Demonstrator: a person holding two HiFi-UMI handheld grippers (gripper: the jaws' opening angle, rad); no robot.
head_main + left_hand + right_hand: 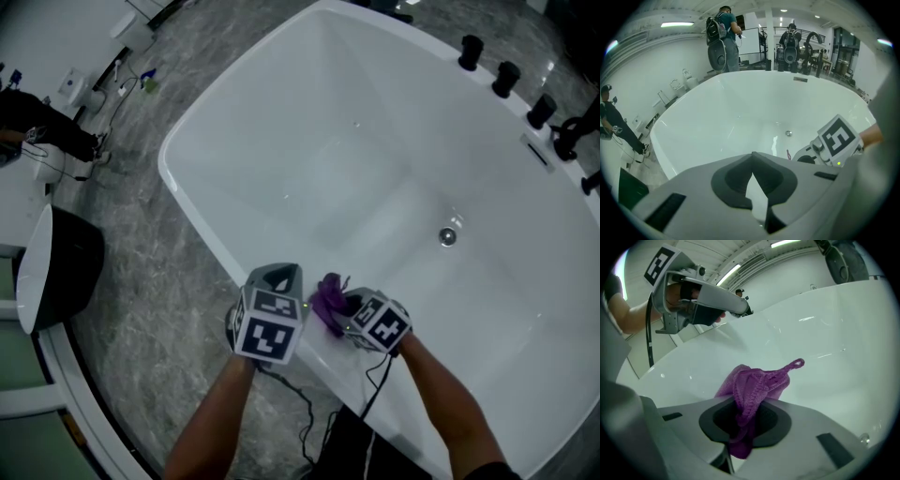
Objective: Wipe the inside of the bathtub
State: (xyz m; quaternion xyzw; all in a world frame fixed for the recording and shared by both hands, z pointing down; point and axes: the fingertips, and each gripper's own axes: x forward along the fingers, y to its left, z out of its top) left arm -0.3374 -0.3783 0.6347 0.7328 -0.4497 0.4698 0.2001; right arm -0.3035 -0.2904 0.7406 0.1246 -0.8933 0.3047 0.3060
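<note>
Purple cloth [752, 390]: bunched up, clamped in your R fingers; its loop tag sticks out at 2 o'clock in the right gripper view. In the head view it's at 6 o'clock, over the tub's near rim, betw. your two grippers.
R gripper [349, 314]: fingers closed on the cloth, w/ part of it hanging down thru the gap behind the tips. Aims toward 10 o'clock in the head view.
L gripper [279, 274]: fingers together at the tips, nothing betw. them; only white tub shows thru the slit. Sits just beside the cloth, at its 9 o'clock, over the rim.
Bathtub [281, 112]: white, glossy, fills most of the head view.
Drain [448, 236]: metal, on the tub floor, approx. 3 o'clock from centre of the head view; well apart from the cloth.
Taps [506, 80]: black knobs along the far rim, 1–2 o'clock.
Floor [141, 253]: grey, marbled, on the tub's 9 o'clock side.
Background: people [724, 33] w/ backpacks stand beyond the far rim, 12 o'clock in the left gripper view.
Contact: can't tell if the cloth touches the tub surface.
</note>
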